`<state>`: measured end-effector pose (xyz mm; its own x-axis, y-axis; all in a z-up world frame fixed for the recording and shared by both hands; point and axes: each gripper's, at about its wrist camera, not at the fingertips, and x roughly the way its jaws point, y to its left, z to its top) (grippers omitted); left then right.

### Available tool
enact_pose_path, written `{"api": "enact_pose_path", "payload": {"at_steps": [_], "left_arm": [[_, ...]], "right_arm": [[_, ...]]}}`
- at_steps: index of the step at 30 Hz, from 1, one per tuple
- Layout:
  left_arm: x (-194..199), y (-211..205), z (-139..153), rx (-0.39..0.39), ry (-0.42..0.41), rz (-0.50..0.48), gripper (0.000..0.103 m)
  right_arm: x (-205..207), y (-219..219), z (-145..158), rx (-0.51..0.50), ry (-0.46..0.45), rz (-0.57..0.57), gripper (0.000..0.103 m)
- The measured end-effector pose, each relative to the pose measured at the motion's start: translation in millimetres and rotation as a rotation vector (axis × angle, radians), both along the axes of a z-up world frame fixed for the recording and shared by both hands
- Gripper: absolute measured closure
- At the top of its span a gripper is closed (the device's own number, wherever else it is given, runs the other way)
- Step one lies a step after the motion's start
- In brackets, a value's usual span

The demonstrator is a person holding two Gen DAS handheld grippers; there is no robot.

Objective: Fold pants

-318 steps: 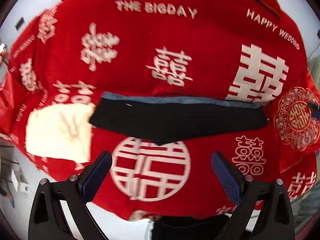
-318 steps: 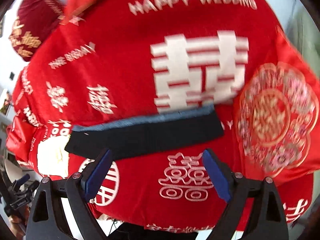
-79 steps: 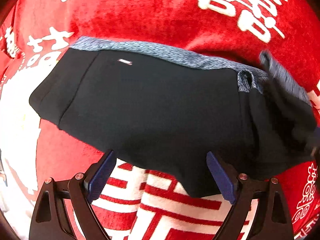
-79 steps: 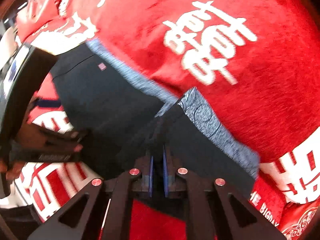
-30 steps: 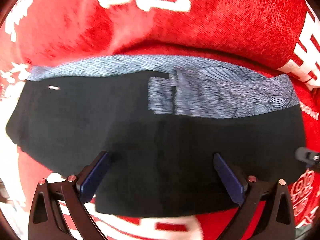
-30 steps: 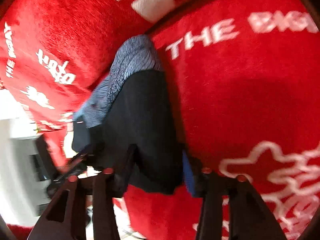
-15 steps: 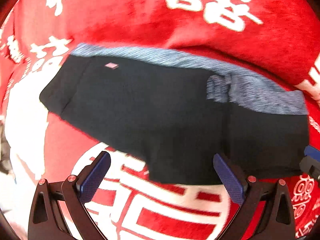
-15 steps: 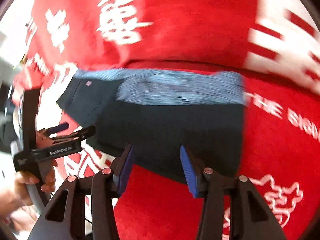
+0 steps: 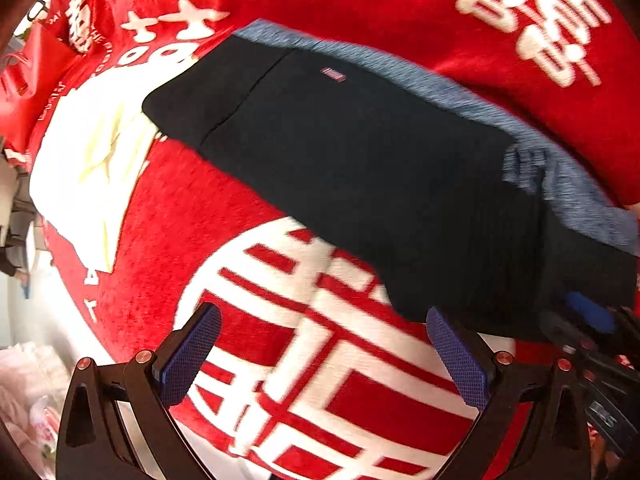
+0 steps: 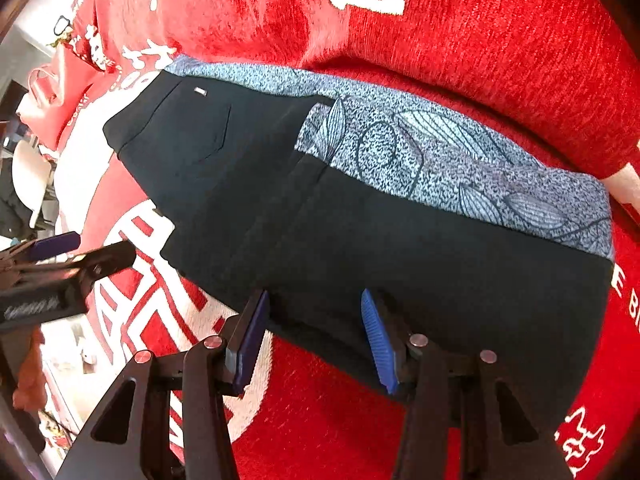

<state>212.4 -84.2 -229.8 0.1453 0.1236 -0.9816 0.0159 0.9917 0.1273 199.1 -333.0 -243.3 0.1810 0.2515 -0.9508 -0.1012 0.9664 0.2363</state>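
Observation:
Black pants (image 10: 360, 216) with a grey-blue patterned waistband (image 10: 460, 168) lie on the red bedspread (image 10: 500, 40), one end folded over onto the other. My right gripper (image 10: 312, 340) hovers over the fold's near edge, jaws apart, and its pads do not press the cloth. In the left wrist view the pants (image 9: 380, 168) stretch from upper left to the right edge. My left gripper (image 9: 324, 352) stands wide open over the white and red emblem, just in front of the pants' near hem. Each gripper shows in the other's view: left gripper (image 10: 60, 256), right gripper (image 9: 592, 316).
The red bedspread (image 9: 400, 12) with white characters covers the whole bed. A pale patch (image 9: 92, 160) lies left of the pants. The bed's left edge, with floor and clutter beyond it (image 9: 24, 380), is close. A hand (image 10: 28, 364) holds the left gripper.
Both grippers have slid sideways and rolled, so the pants now sit further up in each view. The left gripper has drawn back off the cloth. The pants lie as before.

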Motion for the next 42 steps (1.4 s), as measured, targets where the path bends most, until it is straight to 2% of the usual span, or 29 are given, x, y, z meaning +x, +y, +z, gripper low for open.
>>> {"api": "enact_pose_path", "payload": {"at_steps": [5,7,12,18,30,31,33,34,37,42], "left_arm": [[9.2,14.5,-4.2,0.034,-0.006,-0.069,0.000],[14.6,23.9,-3.1,0.060,-0.009,-0.102,0.000],[25.8,46.1,0.2,0.025,0.003,-0.111,0.000],[38.6,65.0,0.4,-0.008,0.006,-0.108,0.000],[57.4,85.9,-4.4,-0.076,0.005,-0.080,0.000],[59.4,88.8,-4.8,-0.091,0.002,-0.076,0.000],[63.0,93.8,-6.5,-0.130,-0.002,-0.065,0.000],[65.6,97.8,-8.6,-0.165,0.002,-0.055,0.000],[74.7,115.1,-15.5,-0.294,0.001,-0.005,0.000],[92.9,155.3,-29.7,-0.520,-0.053,0.100,0.000]], "right_arm": [[1.7,16.6,4.1,-0.108,0.027,-0.027,0.049],[2.2,21.0,10.7,-0.111,0.039,-0.042,0.049],[6.8,37.9,21.2,-0.132,0.065,-0.075,0.048],[18.4,60.9,33.7,-0.144,0.046,-0.070,0.046],[35.4,78.5,16.7,-0.186,0.090,-0.077,0.038],[35.8,79.0,14.0,-0.187,0.096,-0.077,0.037],[36.2,78.7,3.4,-0.186,0.117,-0.083,0.027],[35.7,78.1,-4.5,-0.185,0.138,-0.085,0.025],[34.4,79.0,-10.6,-0.194,0.132,-0.083,0.022],[32.5,78.7,-10.8,-0.185,0.121,-0.066,0.020]]}}
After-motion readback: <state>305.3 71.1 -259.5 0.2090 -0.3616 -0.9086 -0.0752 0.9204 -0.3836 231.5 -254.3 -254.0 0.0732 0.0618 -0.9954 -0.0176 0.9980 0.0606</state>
